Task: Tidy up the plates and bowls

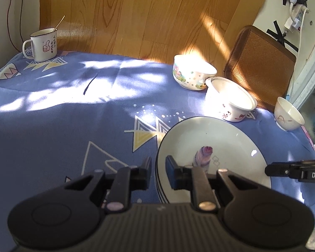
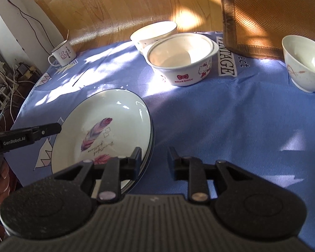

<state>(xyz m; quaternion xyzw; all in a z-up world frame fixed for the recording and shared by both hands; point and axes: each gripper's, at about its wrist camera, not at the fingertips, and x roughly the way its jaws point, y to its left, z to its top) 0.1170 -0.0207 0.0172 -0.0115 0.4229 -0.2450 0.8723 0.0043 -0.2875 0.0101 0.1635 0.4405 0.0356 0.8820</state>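
A stack of white plates with a feather print [image 1: 216, 145] [image 2: 107, 124] lies on the blue tablecloth. My left gripper [image 1: 158, 168] is open, its fingers straddling the stack's left rim. My right gripper [image 2: 154, 157] is open, straddling the stack's right rim; it also shows in the left wrist view [image 1: 283, 169]. The left gripper shows in the right wrist view [image 2: 42, 131]. A Hello Kitty bowl [image 1: 231, 99] [image 2: 182, 63] touches a cartoon-print bowl [image 1: 193, 73] [image 2: 153, 32] behind it. A small white bowl [image 1: 288, 114] [image 2: 304, 63] stands far right.
An enamel mug [image 1: 43, 45] [image 2: 63, 53] with a stick in it stands at the table's far left corner. A brown woven cushion [image 1: 260, 65] [image 2: 268, 14] leans behind the bowls. Cables and a power strip [image 1: 298, 12] are on the wall.
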